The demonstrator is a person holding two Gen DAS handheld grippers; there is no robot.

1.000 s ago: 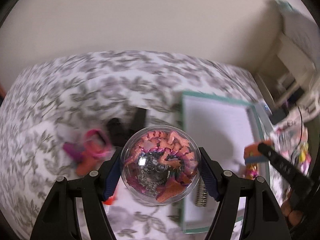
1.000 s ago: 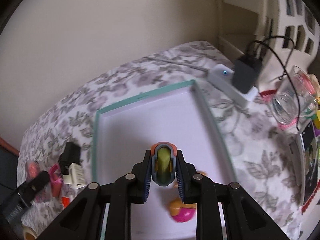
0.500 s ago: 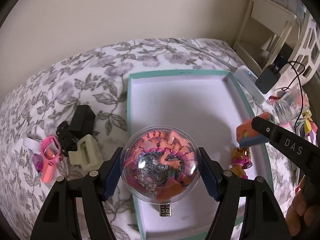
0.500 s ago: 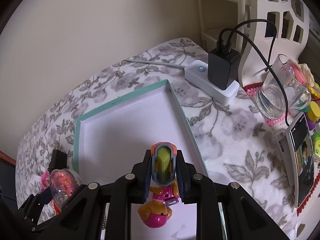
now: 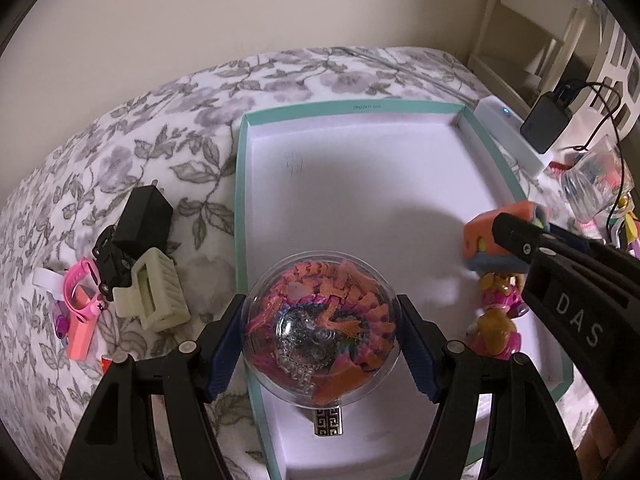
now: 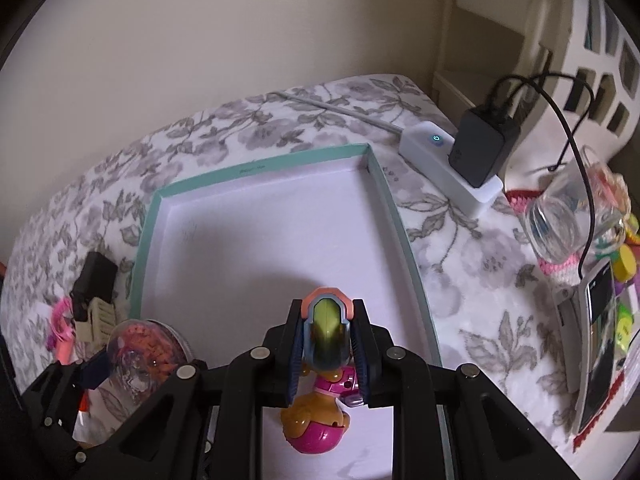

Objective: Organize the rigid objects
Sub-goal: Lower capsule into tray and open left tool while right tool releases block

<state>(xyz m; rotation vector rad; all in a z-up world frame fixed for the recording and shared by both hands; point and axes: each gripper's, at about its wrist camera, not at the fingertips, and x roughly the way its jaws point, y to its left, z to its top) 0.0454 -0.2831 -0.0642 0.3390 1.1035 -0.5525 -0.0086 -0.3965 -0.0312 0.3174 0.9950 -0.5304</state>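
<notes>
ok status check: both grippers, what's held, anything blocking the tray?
Left gripper shut on clear ball, over tray near edge. Right gripper shut on orange toy, above pup figure. Tray middle open.

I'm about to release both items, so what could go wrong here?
The ball in the left claw is round; released in the tray, it may roll onto the charm. The right claw hangs its toy right over the figurine, so lowering could knock it.
</notes>
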